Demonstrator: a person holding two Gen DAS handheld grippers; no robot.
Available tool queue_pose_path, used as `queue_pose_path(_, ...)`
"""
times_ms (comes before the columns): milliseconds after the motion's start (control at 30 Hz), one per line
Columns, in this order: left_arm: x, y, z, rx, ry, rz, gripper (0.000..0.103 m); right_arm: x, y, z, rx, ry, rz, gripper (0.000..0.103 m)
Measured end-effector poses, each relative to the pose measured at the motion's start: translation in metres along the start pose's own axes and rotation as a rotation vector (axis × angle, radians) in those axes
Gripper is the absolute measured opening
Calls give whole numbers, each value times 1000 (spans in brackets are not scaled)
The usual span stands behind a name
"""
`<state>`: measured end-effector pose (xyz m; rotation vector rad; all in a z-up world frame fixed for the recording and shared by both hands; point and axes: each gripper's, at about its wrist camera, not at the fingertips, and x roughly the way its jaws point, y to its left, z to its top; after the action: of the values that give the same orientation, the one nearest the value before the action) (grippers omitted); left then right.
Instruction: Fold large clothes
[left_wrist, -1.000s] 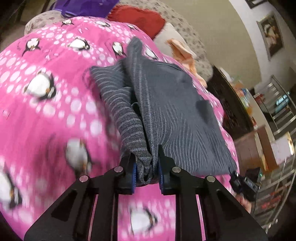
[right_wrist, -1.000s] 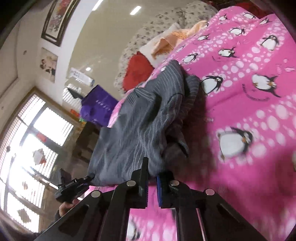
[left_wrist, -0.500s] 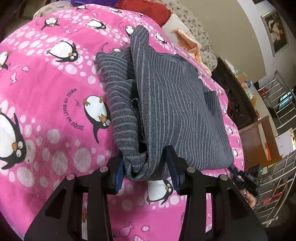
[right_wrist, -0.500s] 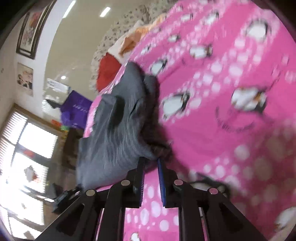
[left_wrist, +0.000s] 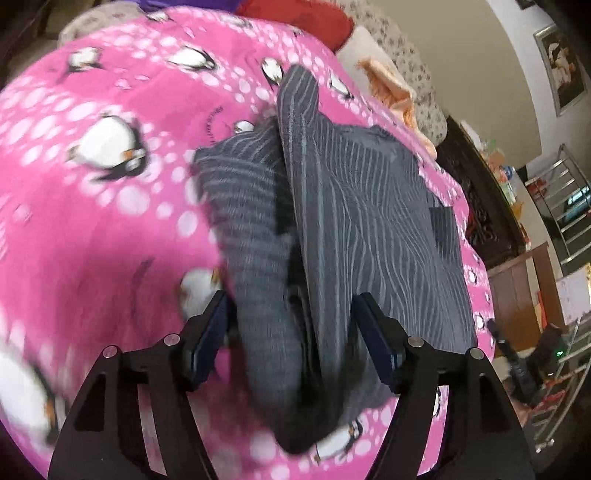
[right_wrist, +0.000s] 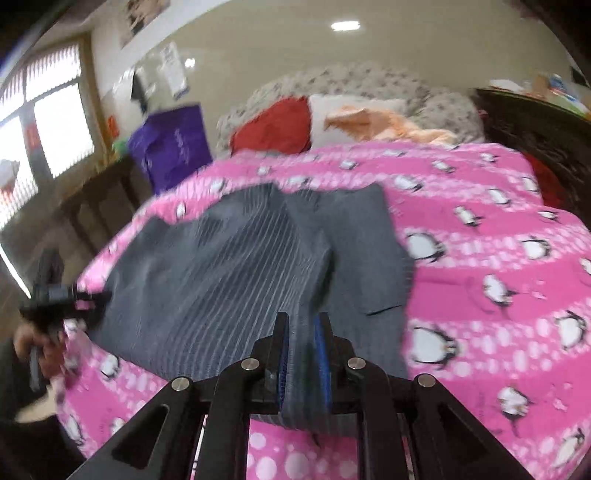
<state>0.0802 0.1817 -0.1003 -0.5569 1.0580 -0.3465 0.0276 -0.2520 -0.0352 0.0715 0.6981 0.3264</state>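
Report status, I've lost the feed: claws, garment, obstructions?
Left claw open around bunched grey striped fabric garment. Right claw shut on its edge. Nothing blocking on pink penguin blanket.

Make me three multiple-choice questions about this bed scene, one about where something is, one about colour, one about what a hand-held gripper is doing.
1. Where does the grey striped garment lie?
A. On the penguin bedspread
B. On the floor
C. Over a chair

2. What colour is the cushion at the head of the bed?
A. Green
B. Red
C. Black

3. What is the right hand-held gripper doing?
A. Hanging open, away from the cloth
B. Holding a hanger
C. Clamping a fold of the garment

Answers: 1 A, pink cover shows all round it. 2 B, it is plainly red. 3 C, cloth sits between its fingers.
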Motion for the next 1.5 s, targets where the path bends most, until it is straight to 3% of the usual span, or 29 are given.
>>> queue_pose_path(133, 12, 3, 23, 45, 56, -57, 73, 48, 5, -23, -67, 113, -70, 13)
queue_pose_path(233, 12, 3, 33, 58, 68, -98, 73, 53, 5, -39, -85, 57, -84, 14)
queue_pose_path(433, 10, 1, 34, 56, 48, -187, 75, 54, -3, -38, -64, 53, -70, 16)
queue_pose_path(533, 25, -9, 28, 129, 117, -127, 79, 55, -1, -36, -66, 52, -73, 16)
queue_pose_path(733, 36, -14, 46, 142, 102, -81, 79, 54, -1, -37, -67, 51, -72, 16)
queue_pose_path(833, 37, -15, 46, 167, 119, -37, 42, 51, 1, -38, -65, 49, -76, 18)
queue_pose_path(867, 36, -15, 45, 173, 123, -42, 35, 50, 2, -38, -64, 48, -76, 18)
queue_pose_path(967, 31, -18, 40, 216, 120, -45, 23, 50, 1, -38, -57, 47, -72, 19)
queue_pose_path(1100, 26, -37, 39, 265, 95, -17, 17, 50, 0, -38, -47, 47, -65, 19)
queue_pose_path(1167, 21, -47, 41, 237, 84, -69, 16, 44, -3, -34, -26, 46, -51, 19)
queue_pose_path(1300, 8, -78, 49, 168, 51, -166, 16, 4, -26, -21, 23, -78, -174, 24)
queue_pose_path(1433, 4, -115, 64, 78, 19, -237, 16, 2, -66, -26, -45, -13, -405, 25)
queue_pose_path(1500, 7, -144, 69, 73, 12, -226, 16, 8, -95, -33, -43, 53, -505, 25)
